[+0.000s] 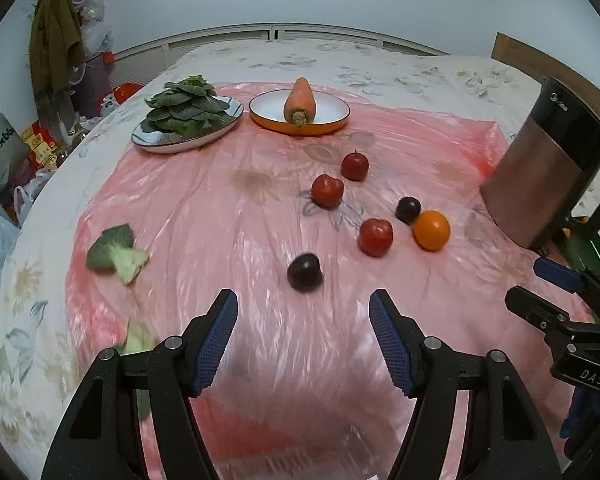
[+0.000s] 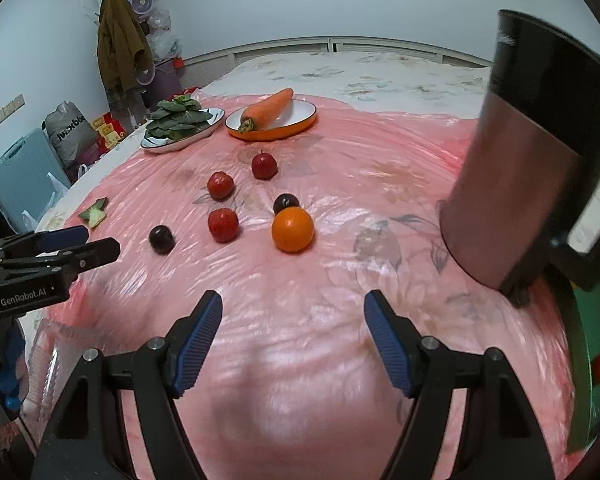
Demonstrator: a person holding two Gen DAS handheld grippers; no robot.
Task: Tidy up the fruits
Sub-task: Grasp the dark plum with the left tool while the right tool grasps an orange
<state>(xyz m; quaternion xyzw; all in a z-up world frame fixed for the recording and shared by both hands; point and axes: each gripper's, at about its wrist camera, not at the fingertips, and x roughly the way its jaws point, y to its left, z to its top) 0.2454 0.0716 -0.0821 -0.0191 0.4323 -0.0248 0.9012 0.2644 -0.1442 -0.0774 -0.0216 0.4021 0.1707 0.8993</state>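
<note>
Loose fruit lies on a pink plastic sheet [image 1: 228, 208]: an orange [image 1: 431, 230], three red fruits [image 1: 375, 237] [image 1: 327, 190] [image 1: 355, 165], and two dark plums [image 1: 305, 272] [image 1: 408, 209]. My left gripper [image 1: 303, 320] is open and empty, just short of the near plum. My right gripper [image 2: 293, 320] is open and empty, nearer than the orange [image 2: 292, 229]. In the right wrist view the left gripper [image 2: 80, 244] shows at the left edge, beside the near plum [image 2: 161, 239].
A plate of leafy greens [image 1: 188, 120] and an orange-rimmed dish [image 1: 300, 114] holding a carrot [image 1: 299, 100] stand at the back. Broccoli pieces [image 1: 116, 254] lie at left. A tall metal kettle [image 1: 548, 168] stands at right. A green container [image 2: 588, 360] holding red fruit shows at the right edge.
</note>
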